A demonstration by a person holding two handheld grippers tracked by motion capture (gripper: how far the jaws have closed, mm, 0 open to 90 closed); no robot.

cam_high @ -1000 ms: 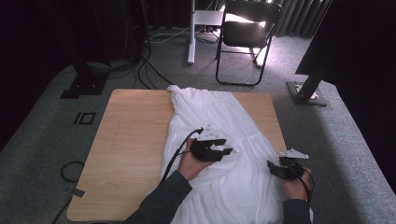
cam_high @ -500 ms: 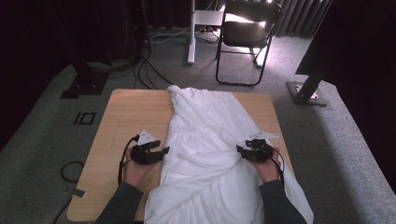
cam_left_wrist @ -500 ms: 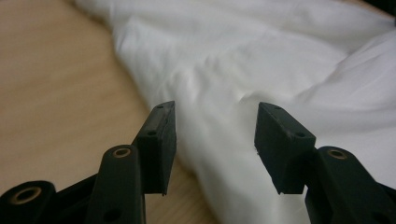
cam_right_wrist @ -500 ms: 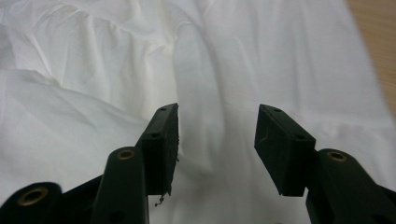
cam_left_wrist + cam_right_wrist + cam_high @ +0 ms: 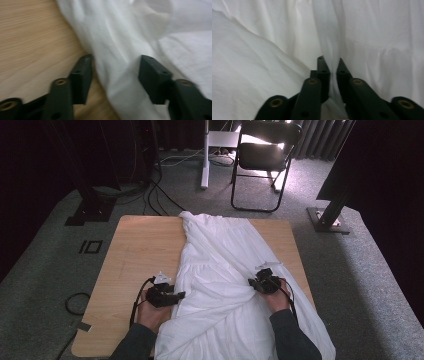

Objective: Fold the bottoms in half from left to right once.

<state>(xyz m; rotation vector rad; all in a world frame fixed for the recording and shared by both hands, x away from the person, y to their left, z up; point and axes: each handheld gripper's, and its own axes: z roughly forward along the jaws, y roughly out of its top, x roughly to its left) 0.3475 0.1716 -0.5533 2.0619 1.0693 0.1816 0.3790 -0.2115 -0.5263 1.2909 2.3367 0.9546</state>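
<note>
White dress (image 5: 220,270) lies lengthwise down the wooden counter (image 5: 135,250), narrow bodice end at the far edge, wide skirt spread toward the person and hanging over the near right corner. Left tongs (image 5: 179,295) sit at the skirt's left edge, low on the counter, pointing right into the cloth; in the left gripper view (image 5: 115,75) a thick fold of the dress (image 5: 120,50) runs between the two jaws, which stand partly open and have just been closing, left jaw over bare wood (image 5: 30,37), right jaw on the fabric. Pads don't visibly press on the fold, so no clamp there yet. Right tongs (image 5: 254,282) are at the skirt's right side, pointing left; the right gripper view (image 5: 331,65) has the jaws nearly together with a thin pinched ridge of dress (image 5: 329,37) standing up between them, having just closed, so that side has hold of the cloth. Creases fan out from the pinch across the skirt. Both hands rest on or beside the fabric, sleeves coming in from the near edge. Folding chair (image 5: 262,155) stands on the carpet beyond the counter.
</note>
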